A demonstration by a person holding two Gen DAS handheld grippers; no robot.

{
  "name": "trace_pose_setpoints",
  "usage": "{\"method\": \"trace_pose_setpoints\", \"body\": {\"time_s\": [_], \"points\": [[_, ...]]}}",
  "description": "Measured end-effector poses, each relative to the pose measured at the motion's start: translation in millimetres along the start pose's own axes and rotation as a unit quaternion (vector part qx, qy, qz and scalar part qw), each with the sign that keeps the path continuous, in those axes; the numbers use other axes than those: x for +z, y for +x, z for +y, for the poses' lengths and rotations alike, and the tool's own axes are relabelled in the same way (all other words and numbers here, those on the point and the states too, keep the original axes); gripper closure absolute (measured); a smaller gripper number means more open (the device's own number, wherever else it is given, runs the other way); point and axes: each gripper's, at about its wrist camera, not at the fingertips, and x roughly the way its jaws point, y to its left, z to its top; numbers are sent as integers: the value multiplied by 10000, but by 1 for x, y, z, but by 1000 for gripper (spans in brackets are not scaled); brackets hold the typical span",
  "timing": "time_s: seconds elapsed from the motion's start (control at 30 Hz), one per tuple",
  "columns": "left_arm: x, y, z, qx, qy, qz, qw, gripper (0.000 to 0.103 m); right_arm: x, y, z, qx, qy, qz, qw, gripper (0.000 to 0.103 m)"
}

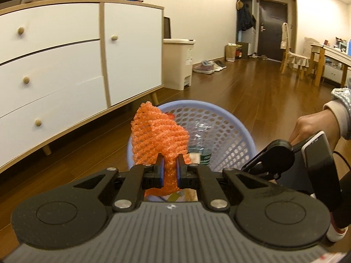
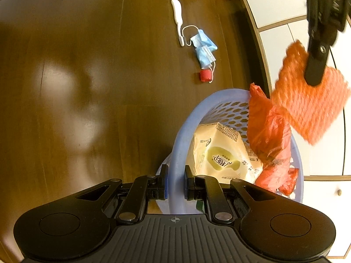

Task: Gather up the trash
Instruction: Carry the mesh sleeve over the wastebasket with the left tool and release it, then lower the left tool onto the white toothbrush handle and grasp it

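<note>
My left gripper (image 1: 170,161) is shut on an orange foam net (image 1: 160,137) and holds it over the near rim of a lilac perforated basket (image 1: 219,120). In the right wrist view that net (image 2: 307,107) hangs above the basket's far side under the left gripper's finger (image 2: 316,65). My right gripper (image 2: 174,173) is shut on the rim of the basket (image 2: 177,153). Inside lie a beige snack bag (image 2: 221,151) and a red plastic bag (image 2: 269,135). A blue face mask (image 2: 204,48), a white wrapper (image 2: 177,13) and a small red piece (image 2: 206,75) lie on the floor beyond.
A white sideboard (image 1: 65,65) with wooden knobs stands left of the basket, a beige pedal bin (image 1: 177,63) past it. Shoes (image 1: 208,66) sit by the wall. Wooden chairs (image 1: 291,54) and a table are far right. A hand (image 1: 311,127) holds the right device.
</note>
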Motion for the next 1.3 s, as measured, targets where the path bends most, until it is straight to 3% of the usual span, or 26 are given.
{"method": "trace_pose_setpoints", "body": {"time_s": [0.17, 0.23, 0.33, 0.43, 0.93, 1.3], "points": [[10, 18, -12, -340, 120, -99, 9993, 95, 0, 1, -1, -2, -3, -8, 10000, 94], [13, 30, -20, -391, 192, -18, 9990, 91, 1, 1, 0, 12, -5, -13, 10000, 94], [13, 43, -23, -308, 85, 103, 9994, 73, 1, 0, 0, 20, -4, -10, 10000, 94], [12, 41, -20, -313, -14, 86, 9995, 70, 0, 0, 1, 16, 4, -14, 10000, 94], [-16, -13, 42, 631, -586, 102, 9962, 69, 1, 1, -2, -7, 92, -19, 10000, 94], [-58, -40, 71, 1201, -962, 442, 9871, 69, -2, 0, -2, -14, 138, -36, 9999, 94]]}}
